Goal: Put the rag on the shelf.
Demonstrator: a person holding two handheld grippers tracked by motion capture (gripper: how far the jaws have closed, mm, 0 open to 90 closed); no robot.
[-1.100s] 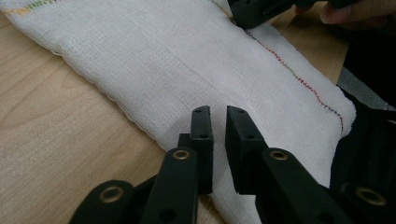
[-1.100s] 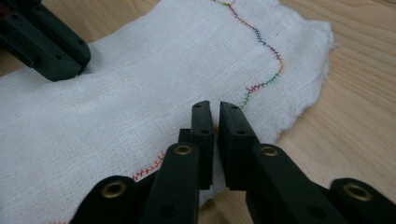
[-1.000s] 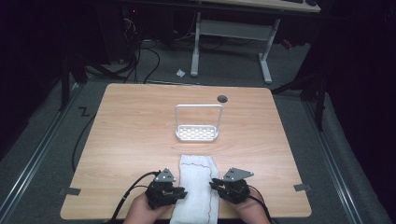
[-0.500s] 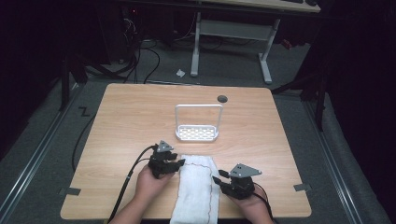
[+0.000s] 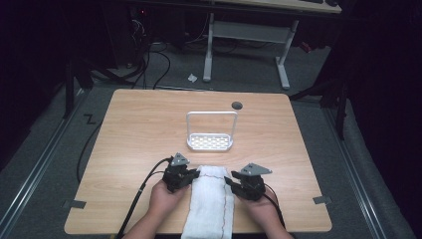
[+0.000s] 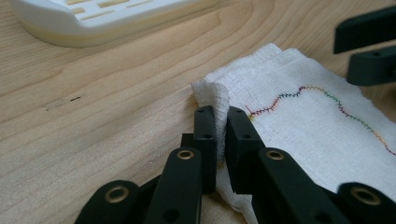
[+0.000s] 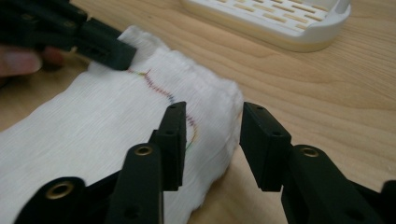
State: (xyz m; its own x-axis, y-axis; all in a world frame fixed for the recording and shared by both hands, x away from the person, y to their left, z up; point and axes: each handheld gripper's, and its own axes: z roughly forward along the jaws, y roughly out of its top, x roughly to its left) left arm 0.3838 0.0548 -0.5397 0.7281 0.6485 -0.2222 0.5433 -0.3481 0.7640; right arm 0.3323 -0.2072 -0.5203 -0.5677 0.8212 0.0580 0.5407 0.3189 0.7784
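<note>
A folded white cloth (image 5: 211, 201) with a wavy multicoloured stitch line lies at the table's front edge between both hands. My left gripper (image 5: 191, 175) pinches the cloth's far left corner; in the left gripper view the cloth (image 6: 299, 116) rises in a fold between the nearly closed jaws of the left gripper (image 6: 223, 121). My right gripper (image 5: 229, 180) sits at the cloth's right edge. In the right gripper view the right gripper (image 7: 212, 135) stands open, its jaws straddling the cloth's (image 7: 116, 126) thick right edge without pressing it.
A white slotted tray with an upright frame (image 5: 210, 142) stands mid-table, just beyond the cloth, also seen as the tray (image 6: 107, 16) and the tray (image 7: 275, 21). A dark round hole (image 5: 237, 105) sits near the wooden table's (image 5: 139, 129) far edge. Cables trail off the front left.
Both hands have moved forward along the cloth. The left gripper has closed on the cloth's far left corner; the right gripper has come up to the right edge.
</note>
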